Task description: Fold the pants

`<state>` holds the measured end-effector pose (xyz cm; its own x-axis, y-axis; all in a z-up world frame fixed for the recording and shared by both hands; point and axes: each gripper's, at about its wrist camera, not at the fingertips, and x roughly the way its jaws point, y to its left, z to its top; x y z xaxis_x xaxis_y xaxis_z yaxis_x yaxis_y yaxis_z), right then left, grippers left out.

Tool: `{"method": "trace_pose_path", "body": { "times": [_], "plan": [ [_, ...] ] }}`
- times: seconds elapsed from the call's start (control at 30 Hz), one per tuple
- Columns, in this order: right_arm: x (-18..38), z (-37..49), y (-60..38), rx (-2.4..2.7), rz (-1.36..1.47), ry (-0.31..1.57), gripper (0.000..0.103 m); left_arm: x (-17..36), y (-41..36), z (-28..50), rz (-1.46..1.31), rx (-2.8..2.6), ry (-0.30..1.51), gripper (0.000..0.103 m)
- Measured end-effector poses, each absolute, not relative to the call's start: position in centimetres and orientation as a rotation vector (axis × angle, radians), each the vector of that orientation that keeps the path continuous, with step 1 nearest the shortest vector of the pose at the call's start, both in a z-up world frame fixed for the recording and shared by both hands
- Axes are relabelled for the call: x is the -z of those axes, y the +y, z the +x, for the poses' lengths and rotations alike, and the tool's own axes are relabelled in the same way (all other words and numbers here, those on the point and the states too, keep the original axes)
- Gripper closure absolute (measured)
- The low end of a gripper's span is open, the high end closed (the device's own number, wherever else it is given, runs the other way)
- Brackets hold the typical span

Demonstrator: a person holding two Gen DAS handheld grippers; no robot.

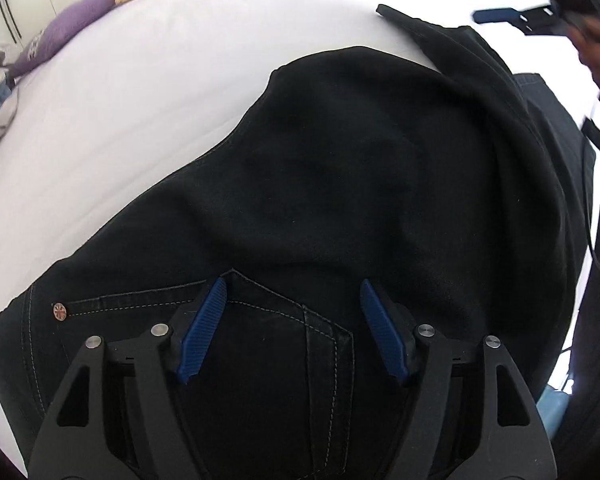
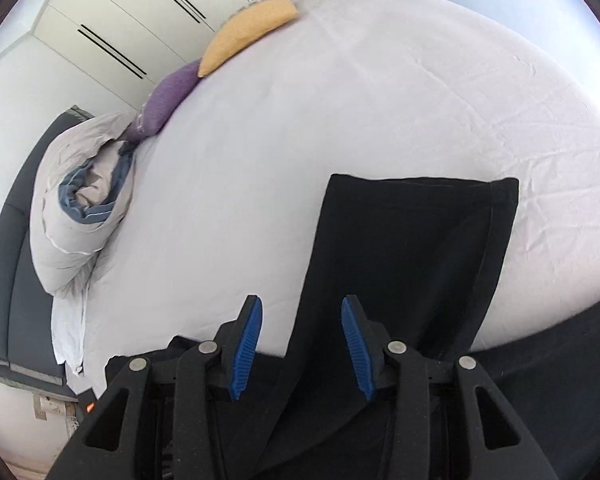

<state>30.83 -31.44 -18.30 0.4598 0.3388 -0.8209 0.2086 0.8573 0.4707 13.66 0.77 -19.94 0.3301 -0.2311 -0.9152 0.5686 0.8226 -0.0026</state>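
- Black denim pants (image 1: 340,184) lie bunched on the bed (image 2: 340,100), pale stitching and a small round metal rivet (image 1: 59,311) showing; no readable writing.
- Left tongs (image 1: 292,296) stand apart above the pocket seams, ribbed blue pads clamping nothing.
- Right tongs (image 2: 302,312) stand apart over a flat leg by the near edge.
- The white sheet is lightly creased.

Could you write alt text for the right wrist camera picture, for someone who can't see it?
An open claw with blue pads hovers over black pants spread on a white bed sheet. Yellow and purple pillows and a bunched duvet lie beyond.
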Motion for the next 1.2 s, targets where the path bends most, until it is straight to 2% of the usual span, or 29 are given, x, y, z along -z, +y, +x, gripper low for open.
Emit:
{"method": "trace_pose_path", "body": {
  "times": [0.07, 0.13, 0.47, 0.5, 0.53, 0.57, 0.6, 0.9, 1.0, 1.13, 1.2],
  "plan": [
    [19.0, 33.1, -31.2, -0.066, 0.527, 1.148, 0.054, 19.9, 1.0, 14.2, 0.31, 0.544, 1.139, 0.035],
    [20.1, 35.2, -31.1, -0.026, 0.479, 1.201, 0.042, 20.1, 1.4, 14.0, 0.291, 0.552, 1.152, 0.035],
    [25.8, 41.7, -28.7, 0.153, 0.239, 1.396, 0.041, 20.3, 1.4, 14.4, 0.307, 0.542, 1.143, 0.035],
    [26.0, 41.7, -28.7, 0.145, 0.22, 1.395, 0.048, 20.3, 1.5, 14.4, 0.307, 0.542, 1.141, 0.035],
    [25.9, 41.8, -28.7, 0.138, 0.211, 1.393, 0.071, 20.3, 1.6, 14.3, 0.304, 0.543, 1.14, 0.035],
    [25.8, 41.7, -29.0, 0.125, 0.223, 1.389, 0.086, 20.3, 2.5, 13.4, 0.303, 0.544, 1.137, 0.035],
    [25.6, 41.7, -29.2, 0.111, 0.25, 1.384, 0.096, 20.2, 2.6, 13.4, 0.299, 0.545, 1.135, 0.035],
    [17.5, 32.1, -36.5, 0.052, 0.417, 1.056, 0.098, 20.8, 3.3, 12.6, 0.287, 0.524, 1.139, 0.034],
    [14.8, 26.0, -39.6, 0.07, 0.457, 0.929, 0.099, 20.8, 3.1, 12.9, 0.287, 0.515, 1.144, 0.034],
    [12.3, 16.3, -43.8, 0.075, 0.655, 0.728, 0.099, 20.7, 2.7, 13.2, 0.285, 0.5, 1.157, 0.033],
    [12.6, 11.7, -46.0, 0.131, 0.738, 0.669, 0.099, 20.7, 2.4, 13.2, 0.283, 0.49, 1.161, 0.033]
  ]
}}
